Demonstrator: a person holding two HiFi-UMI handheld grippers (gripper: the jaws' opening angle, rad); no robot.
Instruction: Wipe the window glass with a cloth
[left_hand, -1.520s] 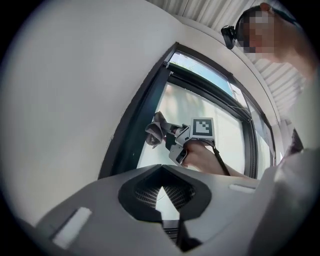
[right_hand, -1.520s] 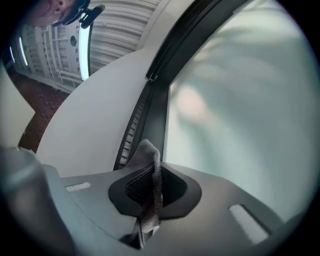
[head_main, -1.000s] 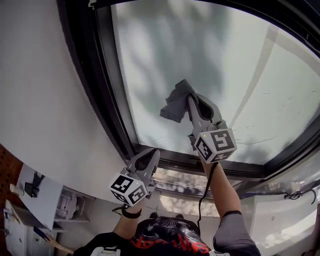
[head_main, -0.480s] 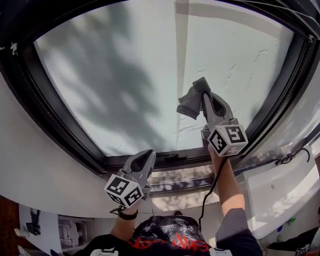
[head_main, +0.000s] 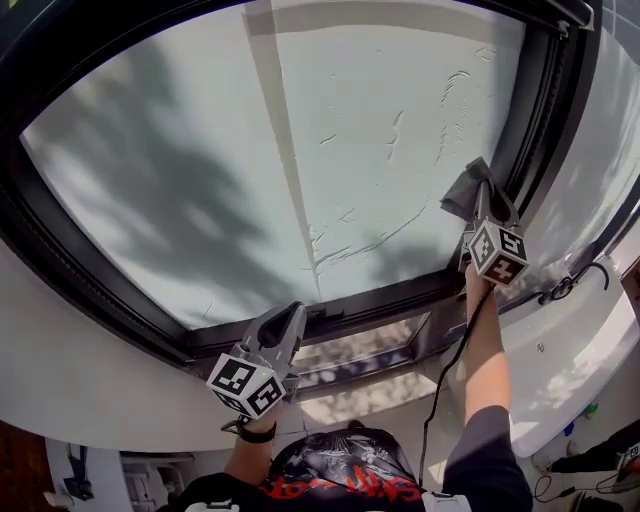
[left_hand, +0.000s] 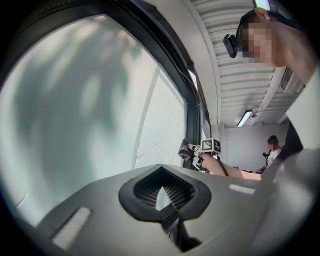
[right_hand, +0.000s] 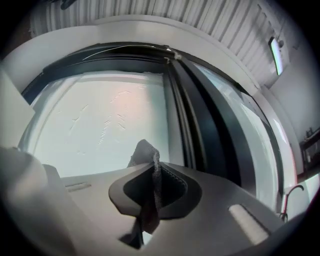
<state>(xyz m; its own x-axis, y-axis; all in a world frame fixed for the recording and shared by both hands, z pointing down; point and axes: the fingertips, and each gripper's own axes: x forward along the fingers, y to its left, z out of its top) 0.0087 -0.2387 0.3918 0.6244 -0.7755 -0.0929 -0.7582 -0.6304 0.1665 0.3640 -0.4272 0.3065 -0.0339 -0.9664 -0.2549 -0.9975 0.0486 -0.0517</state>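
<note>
Cloth (head_main: 462, 193) clamped in the right gripper's (head_main: 481, 203) fingers needs flat, even pressure on the window glass (head_main: 250, 150); left gripper's (head_main: 289, 314) fingers closed, empty

2 grippers: left gripper (head_main: 289, 310) at lower centre, right gripper (head_main: 482, 195) at right. 1 cloth (head_main: 458, 198). 1 window glass (head_main: 250, 150). 1 wristband (head_main: 250, 431). 1 bystander (left_hand: 272, 150).

The window glass (head_main: 230, 160) looks smooth and milky, with dried streaks near the cloth (head_main: 462, 192), which is grey, matt and soft-woven. The window frame (head_main: 390, 295) is dark and smooth. The left tool (head_main: 288, 316) and right tool (head_main: 481, 200) look like matt grey plastic.
</note>
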